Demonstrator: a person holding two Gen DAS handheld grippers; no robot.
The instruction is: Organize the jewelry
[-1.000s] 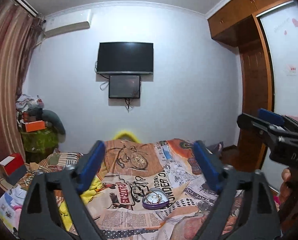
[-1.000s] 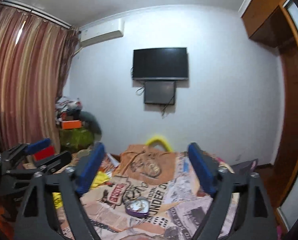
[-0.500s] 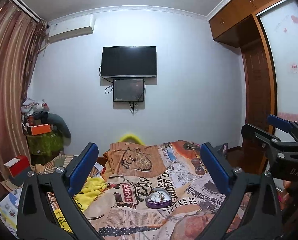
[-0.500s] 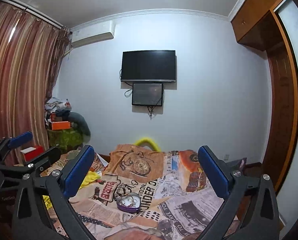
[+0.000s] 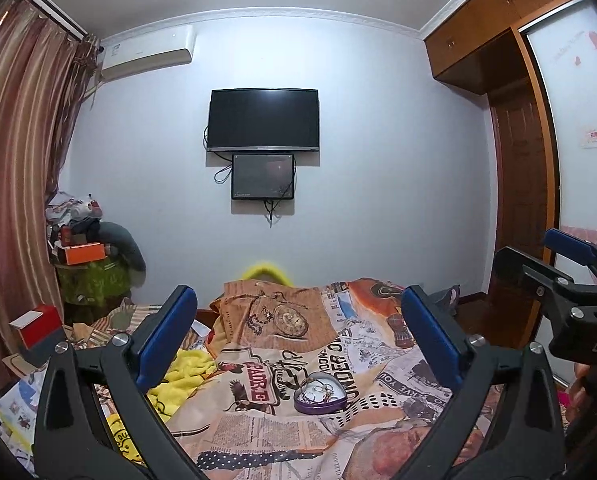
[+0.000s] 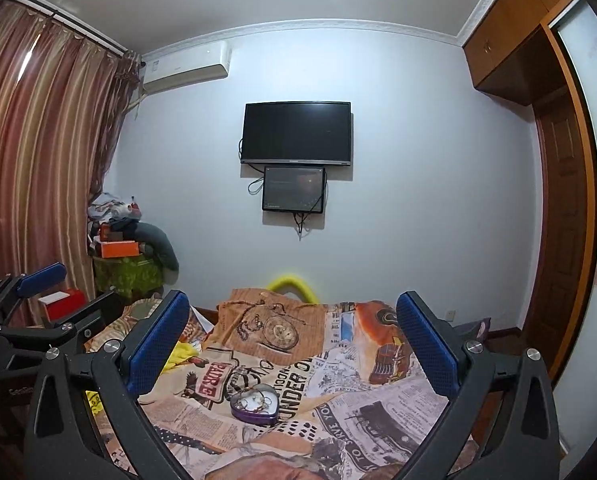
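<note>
A purple heart-shaped tin [image 5: 319,394] holding tangled jewelry sits on the printed bedspread [image 5: 258,432]; it also shows in the right wrist view [image 6: 254,403]. My left gripper [image 5: 298,320] is open and empty, held above the bed short of the tin. My right gripper [image 6: 292,324] is open and empty too, at about the same height. The right gripper appears at the right edge of the left wrist view [image 5: 546,264], and the left gripper at the left edge of the right wrist view [image 6: 58,292].
A TV [image 5: 263,119] and a smaller screen hang on the far wall. A cluttered pile with an orange box [image 5: 84,253] stands at left by the curtains [image 5: 14,184]. A wooden wardrobe [image 5: 514,184] is at right. A yellow cloth [image 5: 182,372] lies on the bed.
Both grippers have opened wider and the views have steadied and shifted slightly; the tin has not moved on the bed.
</note>
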